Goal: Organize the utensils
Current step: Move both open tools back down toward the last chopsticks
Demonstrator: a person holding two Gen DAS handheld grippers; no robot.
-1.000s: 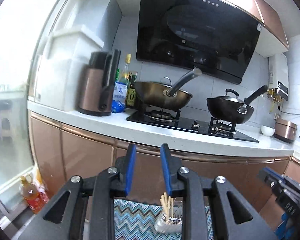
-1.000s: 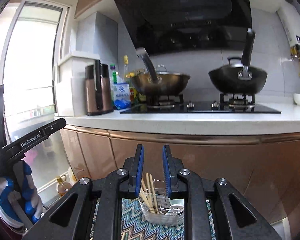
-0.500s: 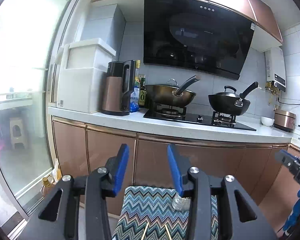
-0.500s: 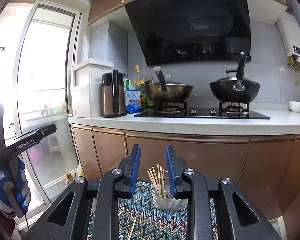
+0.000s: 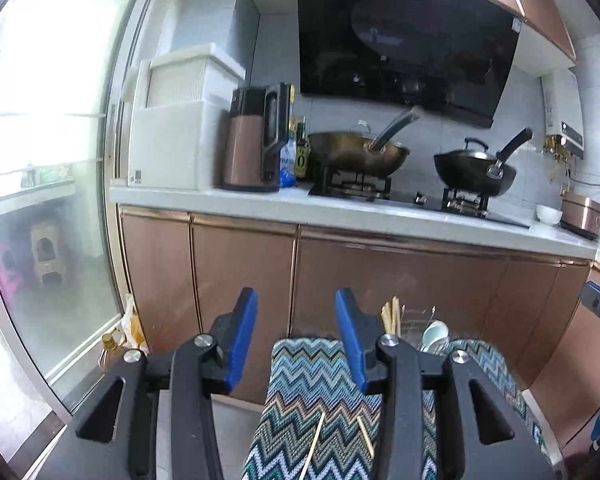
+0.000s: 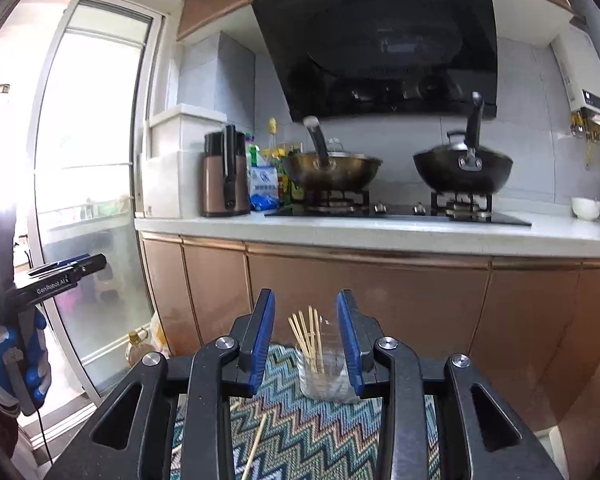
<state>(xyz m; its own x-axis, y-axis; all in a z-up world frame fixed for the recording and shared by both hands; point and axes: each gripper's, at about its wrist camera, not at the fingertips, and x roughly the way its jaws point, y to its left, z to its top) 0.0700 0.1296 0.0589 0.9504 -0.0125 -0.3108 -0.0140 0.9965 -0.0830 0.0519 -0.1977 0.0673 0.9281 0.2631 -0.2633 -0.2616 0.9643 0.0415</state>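
Observation:
A clear glass holder (image 6: 325, 376) with several wooden chopsticks (image 6: 309, 336) stands at the far end of a zigzag-patterned mat (image 6: 316, 436). My right gripper (image 6: 306, 334) is open and empty, with the holder showing between its fingers farther off. My left gripper (image 5: 296, 334) is open and empty above the mat (image 5: 312, 396). Two loose chopsticks (image 5: 314, 442) lie on the mat below it. In the left wrist view the holder (image 5: 414, 330) sits right of the gripper, with chopsticks (image 5: 392, 316) and a white spoon (image 5: 434, 334) in it. One loose chopstick (image 6: 256, 446) lies in the right wrist view.
A counter (image 6: 380, 232) with copper cabinet doors stands behind the mat. It bears two woks (image 6: 332, 170), a kettle (image 6: 225, 172) and bottles. A glass sliding door (image 6: 88, 200) is at the left, with an oil bottle (image 5: 112, 350) on the floor.
Both grippers have opened wider. Both views have tilted down and pulled back, so more of the mat and the loose chopsticks now show.

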